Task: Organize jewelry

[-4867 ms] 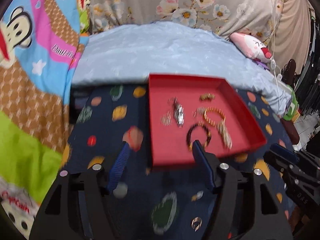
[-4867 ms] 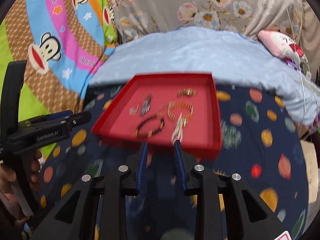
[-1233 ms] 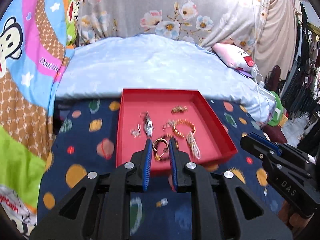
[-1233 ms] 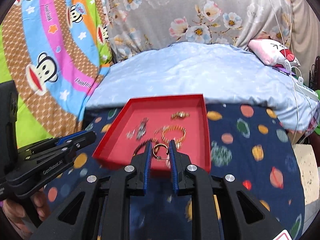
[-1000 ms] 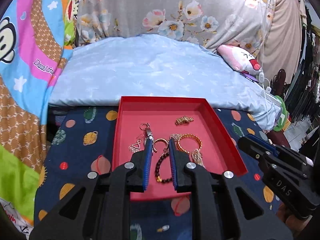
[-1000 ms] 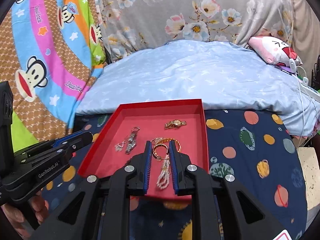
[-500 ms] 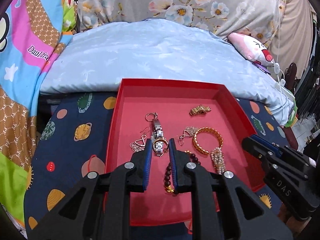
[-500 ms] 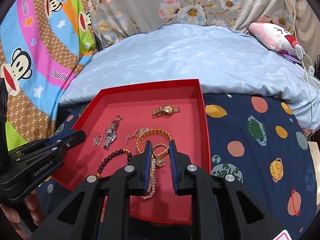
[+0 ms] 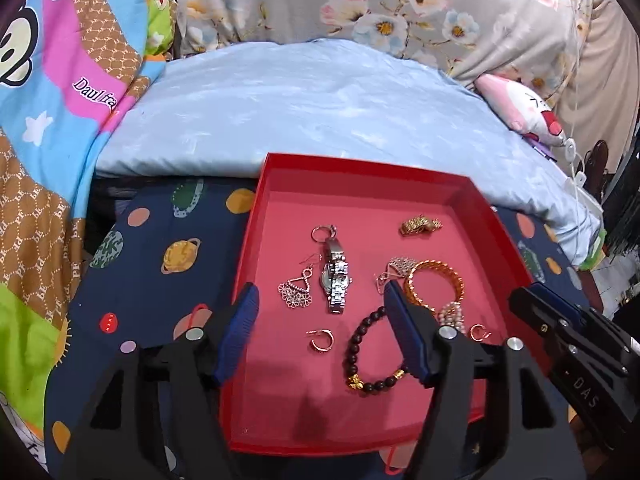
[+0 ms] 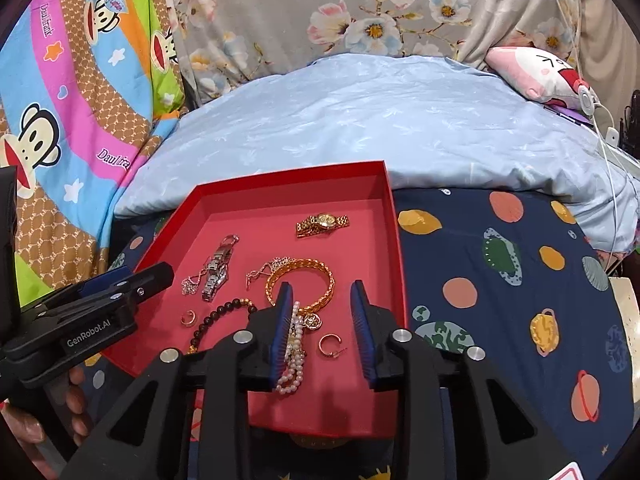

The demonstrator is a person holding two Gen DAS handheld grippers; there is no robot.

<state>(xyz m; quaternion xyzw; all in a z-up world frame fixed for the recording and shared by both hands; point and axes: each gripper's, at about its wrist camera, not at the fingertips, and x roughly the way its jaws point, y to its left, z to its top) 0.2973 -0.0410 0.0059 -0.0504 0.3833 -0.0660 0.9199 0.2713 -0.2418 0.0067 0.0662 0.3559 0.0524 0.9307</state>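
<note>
A red tray (image 9: pixel 248 280) (image 10: pixel 394 240) lies on the planet-print cloth and holds the jewelry. My left gripper (image 9: pixel 320 320) is open over the tray's near left; a gold hoop earring (image 9: pixel 321 340) lies between its fingers. My right gripper (image 10: pixel 322 320) is open over the tray's near right; a second hoop earring (image 10: pixel 330 345) lies between its fingers, beside a pearl bracelet (image 10: pixel 294 356). Also in the tray are a silver watch (image 9: pixel 336 276), a gold watch (image 10: pixel 322 222), a gold bangle (image 10: pixel 300 282), a dark bead bracelet (image 9: pixel 366 354) and a silver drop earring (image 9: pixel 296 290).
The tray sits on a navy cloth with planets (image 10: pixel 500 280). A pale blue duvet (image 10: pixel 380 120) rises behind it. A monkey-print blanket (image 9: pixel 48 120) is at the left. A pink plush toy (image 10: pixel 536 72) and a white cable (image 10: pixel 604 148) are at the far right.
Both grippers were shut on gold hoop earrings and moved forward over the tray. Both have opened, and the two earrings now lie on the tray floor.
</note>
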